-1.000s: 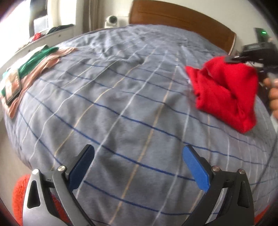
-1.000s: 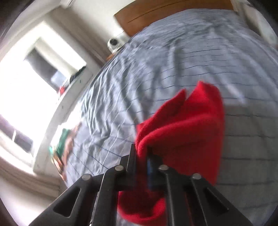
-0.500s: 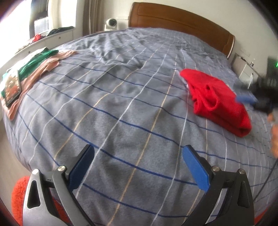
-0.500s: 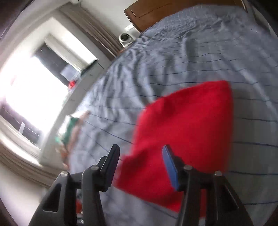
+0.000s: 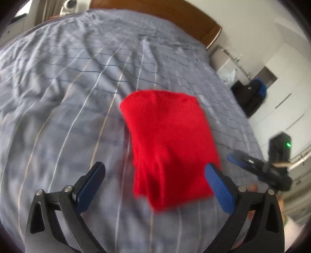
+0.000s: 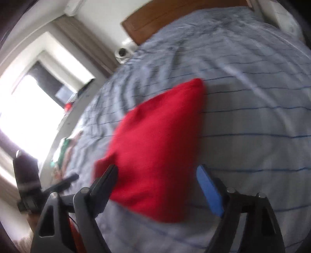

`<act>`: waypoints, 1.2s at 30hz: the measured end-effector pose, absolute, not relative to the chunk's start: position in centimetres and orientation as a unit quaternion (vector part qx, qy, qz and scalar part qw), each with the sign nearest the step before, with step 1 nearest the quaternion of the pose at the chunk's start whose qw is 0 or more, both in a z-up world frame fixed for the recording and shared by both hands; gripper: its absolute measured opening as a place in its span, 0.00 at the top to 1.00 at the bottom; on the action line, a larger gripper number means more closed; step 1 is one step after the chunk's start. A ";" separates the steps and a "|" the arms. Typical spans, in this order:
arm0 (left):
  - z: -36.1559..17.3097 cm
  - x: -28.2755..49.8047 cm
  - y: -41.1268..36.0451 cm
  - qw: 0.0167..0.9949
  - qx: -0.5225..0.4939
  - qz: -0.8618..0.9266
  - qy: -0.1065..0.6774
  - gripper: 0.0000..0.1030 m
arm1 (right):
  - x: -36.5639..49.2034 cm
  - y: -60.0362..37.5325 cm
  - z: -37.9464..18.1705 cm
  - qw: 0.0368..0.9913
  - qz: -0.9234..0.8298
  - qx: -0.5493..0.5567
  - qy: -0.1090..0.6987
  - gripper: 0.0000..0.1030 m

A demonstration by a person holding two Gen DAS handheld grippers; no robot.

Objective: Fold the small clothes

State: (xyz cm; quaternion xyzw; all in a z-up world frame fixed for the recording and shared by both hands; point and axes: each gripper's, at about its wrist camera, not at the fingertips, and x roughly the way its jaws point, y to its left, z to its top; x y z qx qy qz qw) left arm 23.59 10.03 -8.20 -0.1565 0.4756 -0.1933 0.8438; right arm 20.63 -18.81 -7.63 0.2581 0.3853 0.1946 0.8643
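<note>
We see a bed (image 5: pixel 77 81) under a grey checked cover, its wooden headboard (image 5: pixel 175 17) against a pale wall. Left of the headboard a bright window (image 6: pixel 29 101) floods the room. Right of it stand white cupboards (image 5: pixel 287 81) and what may be a dark bag (image 5: pixel 250 95).

Right claw (image 6: pixel 157 184) no longer clamps red garment (image 6: pixel 157 148); jaws now spread wide, nothing between them. Garment lies folded flat on bed (image 5: pixel 68 87), no longer lifted. Left claw (image 5: pixel 153 184) now faces garment directly, close behind its near edge; previously off to garment's left.
</note>
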 end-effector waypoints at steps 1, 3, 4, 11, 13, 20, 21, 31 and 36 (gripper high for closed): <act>-8.8 25.2 9.5 0.841 -0.150 -0.187 0.486 0.01 | 21.2 -19.8 -8.0 0.858 0.193 0.273 0.389 0.20; -10.2 27.6 8.8 0.832 -0.142 -0.173 0.507 0.01 | 23.0 -21.1 -8.9 0.843 0.195 0.307 0.396 0.20; -10.8 28.4 8.8 0.827 -0.142 -0.169 0.517 0.01 | 23.7 -21.2 -9.4 0.836 0.200 0.317 0.400 0.20; -13.1 29.6 5.9 0.806 -0.107 -0.184 0.553 0.49 | 29.2 -16.3 -11.5 0.820 0.211 0.317 0.427 0.66; -12.4 28.8 4.3 0.817 -0.072 -0.179 0.544 0.79 | 28.4 -13.7 -9.4 0.867 0.167 0.214 0.418 0.68; -6.9 24.5 0.9 0.869 -0.019 -0.194 0.455 0.81 | 21.9 -9.1 -1.6 0.942 0.155 -0.018 0.298 0.72; -5.9 24.1 -0.3 0.873 -0.014 -0.203 0.443 0.81 | 21.2 -10.0 -0.6 0.946 0.152 -0.023 0.284 0.72; -7.1 18.3 -4.2 0.911 0.101 -0.135 0.377 0.10 | 19.2 -24.3 -4.3 0.929 0.033 0.090 0.358 0.09; -4.5 12.9 -1.8 0.947 0.109 -0.064 0.296 0.00 | 12.5 -23.3 -4.1 0.937 -0.013 0.055 0.346 0.06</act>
